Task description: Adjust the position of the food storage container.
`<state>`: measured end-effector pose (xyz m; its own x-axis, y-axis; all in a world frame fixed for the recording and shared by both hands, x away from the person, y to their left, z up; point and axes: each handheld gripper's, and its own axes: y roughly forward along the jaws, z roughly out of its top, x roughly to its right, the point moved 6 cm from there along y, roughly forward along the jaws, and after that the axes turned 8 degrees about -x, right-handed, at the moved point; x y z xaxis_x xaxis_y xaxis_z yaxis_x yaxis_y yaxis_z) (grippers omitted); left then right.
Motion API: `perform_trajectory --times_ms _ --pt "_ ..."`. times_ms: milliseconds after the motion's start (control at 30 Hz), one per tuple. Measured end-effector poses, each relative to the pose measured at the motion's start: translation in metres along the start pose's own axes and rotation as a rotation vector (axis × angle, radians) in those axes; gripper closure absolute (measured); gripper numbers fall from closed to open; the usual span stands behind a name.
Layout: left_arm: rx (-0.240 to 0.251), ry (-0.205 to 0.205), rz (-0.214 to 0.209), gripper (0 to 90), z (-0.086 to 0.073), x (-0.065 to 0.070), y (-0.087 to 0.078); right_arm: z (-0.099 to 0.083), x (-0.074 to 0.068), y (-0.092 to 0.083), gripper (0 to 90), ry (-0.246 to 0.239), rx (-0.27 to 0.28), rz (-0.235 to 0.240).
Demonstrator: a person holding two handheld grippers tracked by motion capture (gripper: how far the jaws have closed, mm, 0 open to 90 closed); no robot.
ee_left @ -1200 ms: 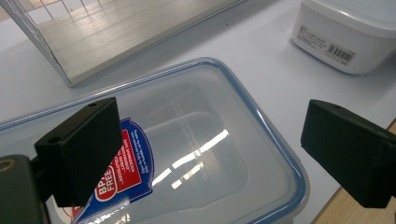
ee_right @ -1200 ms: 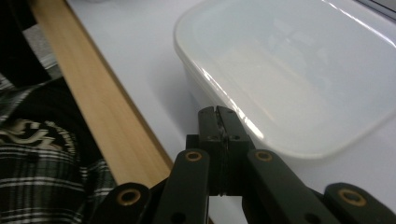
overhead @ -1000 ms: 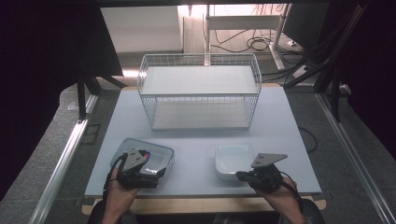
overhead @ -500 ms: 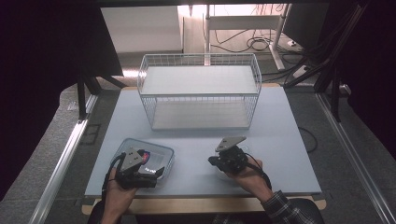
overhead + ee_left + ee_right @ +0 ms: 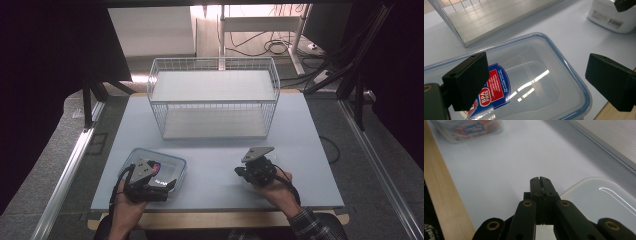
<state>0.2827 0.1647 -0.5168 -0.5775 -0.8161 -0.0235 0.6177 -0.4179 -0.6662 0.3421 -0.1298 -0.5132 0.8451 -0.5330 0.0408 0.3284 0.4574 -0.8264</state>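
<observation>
Wire basket (image 5: 214, 97) stands well beyond both tools on the counter (image 5: 300, 135), nothing inside it. Left tool (image 5: 536, 82) hangs wide open over the clear lidded container (image 5: 529, 75), jaws either side, not pressing. Right tool (image 5: 540, 180) is fully closed on nothing, the white container (image 5: 604, 202) just beside and under it.

Left tool (image 5: 167, 184) over lidded container (image 5: 175, 165), wire basket (image 5: 214, 97) behind
</observation>
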Motion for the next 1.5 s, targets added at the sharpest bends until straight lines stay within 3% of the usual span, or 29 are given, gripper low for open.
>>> perform_trajectory --times_ms 333,467,900,1233,1500 --pt "-0.001 0.002 0.000 5.4 -0.001 -0.001 0.001 -0.026 0.030 -0.016 89.1 0.071 -0.019 -0.055" --pt "0.001 0.003 0.000 5.5 -0.001 -0.001 0.001 -0.044 0.054 -0.026 89.1 0.125 -0.025 -0.114" --pt "-0.003 -0.010 -0.011 6.0 -0.002 -0.003 0.003 -0.073 0.105 -0.043 88.9 0.270 0.011 -0.190" --pt "-0.038 -0.014 0.002 6.2 -0.005 -0.008 0.007 -0.077 0.114 -0.045 88.5 0.296 0.015 -0.198" --pt "-0.083 -0.052 0.012 6.2 -0.009 -0.027 0.006 -0.070 0.107 -0.051 84.6 0.297 0.074 -0.155"
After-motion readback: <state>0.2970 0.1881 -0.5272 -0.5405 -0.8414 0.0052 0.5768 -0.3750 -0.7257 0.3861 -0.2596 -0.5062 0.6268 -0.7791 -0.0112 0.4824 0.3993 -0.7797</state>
